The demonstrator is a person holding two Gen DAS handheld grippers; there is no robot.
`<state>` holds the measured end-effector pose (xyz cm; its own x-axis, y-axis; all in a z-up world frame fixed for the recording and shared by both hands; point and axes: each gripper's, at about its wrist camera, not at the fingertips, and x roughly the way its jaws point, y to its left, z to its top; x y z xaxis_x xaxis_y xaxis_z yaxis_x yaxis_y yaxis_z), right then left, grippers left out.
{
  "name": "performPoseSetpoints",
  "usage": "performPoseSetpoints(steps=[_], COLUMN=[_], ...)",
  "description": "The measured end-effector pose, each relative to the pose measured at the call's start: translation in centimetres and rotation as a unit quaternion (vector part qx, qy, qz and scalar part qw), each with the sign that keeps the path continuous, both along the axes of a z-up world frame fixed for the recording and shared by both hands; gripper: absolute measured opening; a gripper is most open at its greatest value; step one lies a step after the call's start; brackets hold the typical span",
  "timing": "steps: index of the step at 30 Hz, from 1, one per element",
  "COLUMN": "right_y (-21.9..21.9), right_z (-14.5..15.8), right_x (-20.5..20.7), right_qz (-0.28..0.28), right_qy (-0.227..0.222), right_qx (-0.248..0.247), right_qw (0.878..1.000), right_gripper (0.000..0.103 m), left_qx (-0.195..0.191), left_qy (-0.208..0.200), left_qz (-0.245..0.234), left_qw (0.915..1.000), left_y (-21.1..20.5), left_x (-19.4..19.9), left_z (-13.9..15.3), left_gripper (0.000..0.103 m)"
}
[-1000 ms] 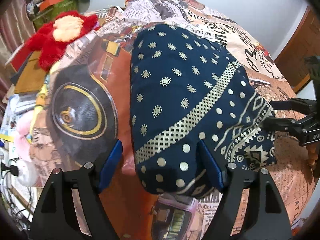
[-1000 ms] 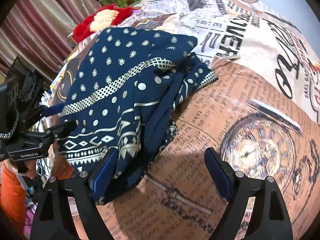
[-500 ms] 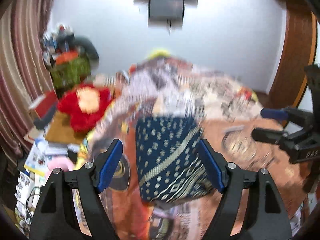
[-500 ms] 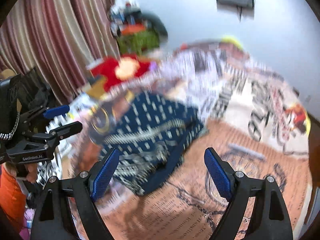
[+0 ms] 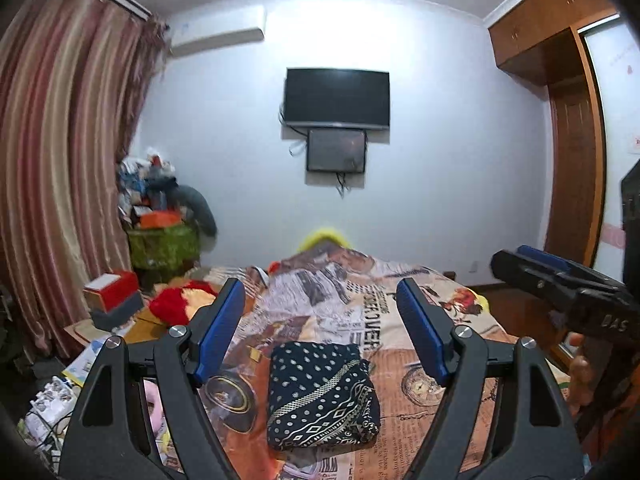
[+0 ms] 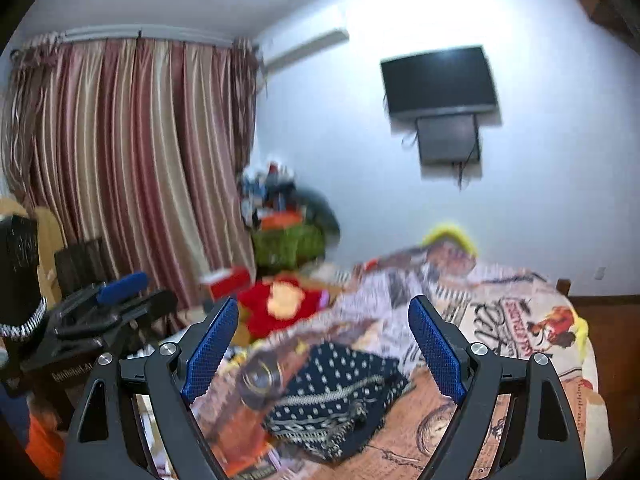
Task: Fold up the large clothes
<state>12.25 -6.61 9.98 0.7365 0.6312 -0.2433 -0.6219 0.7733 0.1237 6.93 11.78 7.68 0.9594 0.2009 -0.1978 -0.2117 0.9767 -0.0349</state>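
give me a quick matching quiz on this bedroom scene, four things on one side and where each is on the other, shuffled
Things:
1. folded cloth
2. tv
3. red plush
4. curtain

Places:
A. on the wall above a smaller screen
B. along the room's left side
C. on the bedspread, between the left gripper fingers in its view
D. at the bed's left edge

Pairs: 1-C, 2-A, 3-D, 4-B

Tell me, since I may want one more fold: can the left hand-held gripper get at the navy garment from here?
Probably yes. The left hand-held gripper is open and empty, raised off the bed, and nothing lies between it and the folded navy garment.
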Motion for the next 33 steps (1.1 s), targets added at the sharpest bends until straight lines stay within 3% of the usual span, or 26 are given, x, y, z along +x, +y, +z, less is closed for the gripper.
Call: performPoseSetpoints(steps=[5,9,12,33], right_y=[-1.2,-2.0,-2.2,-1.8], right_z=[0.0,-0.6,-1.0,-1.8], right_x=[-3.2,-4.7,-5.5,-5.7], right_qz=[-0.024,-0.049,-0.064,-0.069], right_qy=[-0.012,-0.011,-0.015,-0.005], right_qx=[0.021,0.027,0.017,-0.003], right_qw=[0.999,0.998,0.998,0.998], right_gripper=[0.088,0.1,0.103,0.103], left_qx=[0.006,-0.005,-0.013,-0.037], left_qy=[-0.018,-0.018,-0.016,0.006], left_qz=[0.019,0.02,0.02,0.027], left_qw=[0.9996,0.9996,0.9996,0.9989], left_y=[-1.5,-2.0,-2.1,-1.7], left_x=[-1.9,-2.6,-2.8,-2.7], left_z=[-0.3,-0.8,-1.2,-2.5], left_gripper=[0.078,0.094,0.096,0.096])
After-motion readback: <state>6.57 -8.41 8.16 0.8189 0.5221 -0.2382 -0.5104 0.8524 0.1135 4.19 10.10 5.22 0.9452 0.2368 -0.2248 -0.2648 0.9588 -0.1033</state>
